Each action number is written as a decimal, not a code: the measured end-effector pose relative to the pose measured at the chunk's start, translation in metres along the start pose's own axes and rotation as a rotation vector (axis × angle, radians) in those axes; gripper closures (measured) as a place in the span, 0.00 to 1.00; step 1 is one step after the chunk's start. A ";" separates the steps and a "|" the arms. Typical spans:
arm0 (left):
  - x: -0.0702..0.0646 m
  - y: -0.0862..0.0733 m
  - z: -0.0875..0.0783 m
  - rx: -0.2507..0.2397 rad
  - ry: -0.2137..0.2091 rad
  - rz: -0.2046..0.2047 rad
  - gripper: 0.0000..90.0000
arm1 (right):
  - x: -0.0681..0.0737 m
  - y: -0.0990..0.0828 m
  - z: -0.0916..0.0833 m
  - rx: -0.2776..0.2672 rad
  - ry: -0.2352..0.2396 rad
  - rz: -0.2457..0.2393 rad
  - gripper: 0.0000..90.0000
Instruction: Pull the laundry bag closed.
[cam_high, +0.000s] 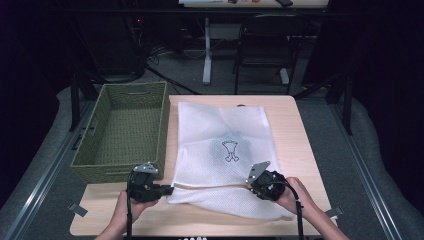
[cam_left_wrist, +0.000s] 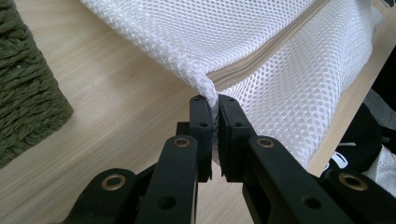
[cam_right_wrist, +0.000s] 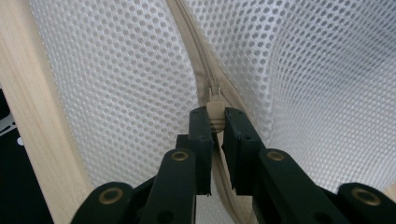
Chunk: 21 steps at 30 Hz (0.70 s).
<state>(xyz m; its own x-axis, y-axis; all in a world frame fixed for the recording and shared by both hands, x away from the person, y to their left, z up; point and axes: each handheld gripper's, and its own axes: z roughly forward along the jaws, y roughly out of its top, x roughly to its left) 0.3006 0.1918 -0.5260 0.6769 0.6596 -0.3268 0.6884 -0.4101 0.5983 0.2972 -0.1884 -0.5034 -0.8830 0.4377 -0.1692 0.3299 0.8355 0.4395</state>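
Bag: white mesh laundry bag (cam_high: 225, 150) flat on the light wooden counter (cam_high: 300, 150), right of the green woven basket (cam_high: 125, 130).
Left hand-held gripper (cam_left_wrist: 214, 105): clamped on the bag's near-left corner.
Right hand-held gripper (cam_right_wrist: 215, 116): pinching the beige zipper pull (cam_right_wrist: 215, 112).
Hidden: dark shape inside the bag, blurred by mesh; forearms cut off at the near edge.

White mesh cloth bag (cam_high: 222, 145), matt wood table (cam_high: 295, 145), woven basket (cam_high: 125, 130).

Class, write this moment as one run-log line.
left tongs: shut on mesh bag corner | right tongs: shut on zipper pull | basket: beside bag
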 end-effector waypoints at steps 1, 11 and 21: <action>0.000 0.000 0.000 0.000 0.000 -0.001 0.95 | 0.000 -0.002 -0.001 0.002 -0.003 0.004 0.91; 0.001 0.000 0.000 0.001 0.001 -0.007 0.95 | -0.005 -0.016 -0.004 0.025 -0.025 0.029 0.91; 0.001 0.000 -0.002 -0.002 0.004 -0.004 0.95 | -0.008 -0.026 -0.004 0.042 -0.029 0.050 0.91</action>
<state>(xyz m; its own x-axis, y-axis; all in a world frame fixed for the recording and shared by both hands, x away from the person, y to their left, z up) 0.3005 0.1940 -0.5250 0.6734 0.6636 -0.3260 0.6903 -0.4066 0.5984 0.2948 -0.2149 -0.5100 -0.8554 0.4880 -0.1733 0.3875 0.8252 0.4109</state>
